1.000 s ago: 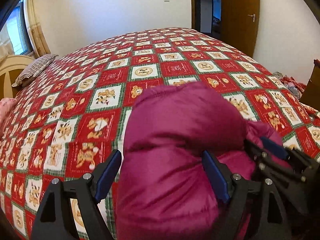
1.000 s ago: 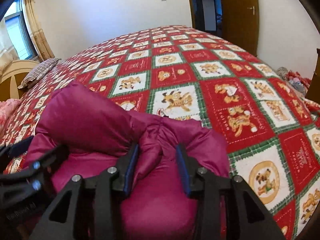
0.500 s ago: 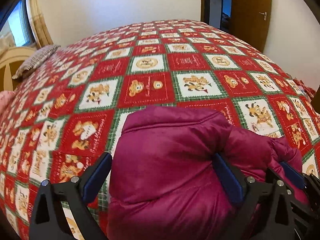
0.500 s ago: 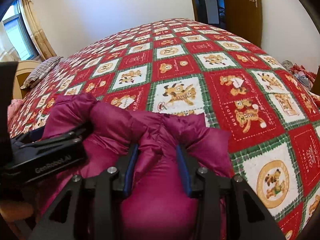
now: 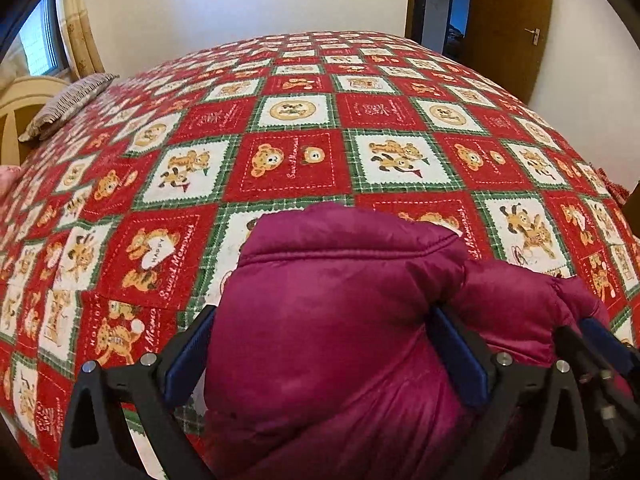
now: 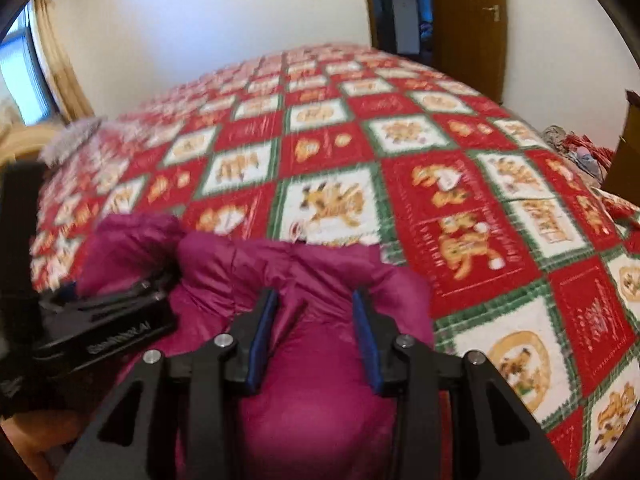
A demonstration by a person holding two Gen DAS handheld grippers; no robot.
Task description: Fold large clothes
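- The magenta puffer jacket (image 5: 332, 320) sits bunched on the near part of the bed (image 5: 296, 160), on the red-and-green patchwork bedspread, close under both cameras.
- My left gripper (image 5: 320, 356) stands released at its widest: the jacket's bulk fills the gap, and the left pad looks just clear of the fabric. The right pad is sunk against a fold; I judge it is resting there, not pinching.
- My right gripper (image 6: 316, 336) is clenched on a ridge of jacket fabric gathered between its blue pads.
- In the left view the right gripper shows at the lower right edge; in the right view the left gripper (image 6: 108, 312) lies at the lower left, just beside the jacket.
- Step in hand, as I read it: laying a folded part down. The left side is let go; the right side is not yet released.
- To do it well I would lower the right edge level with the left, keep the fold line straight, and open only once the fabric rests on the bed. Puffy fill springs back, so I would press it flat before withdrawing.
- Hidden: the jacket's near portion is cut off by the frame bottom, so sleeves, hem and fold count cannot be told.
- The right view is smeared; bedspread detail there is unreadable.
- A striped pillow (image 5: 68, 104) lies far left, well apart.
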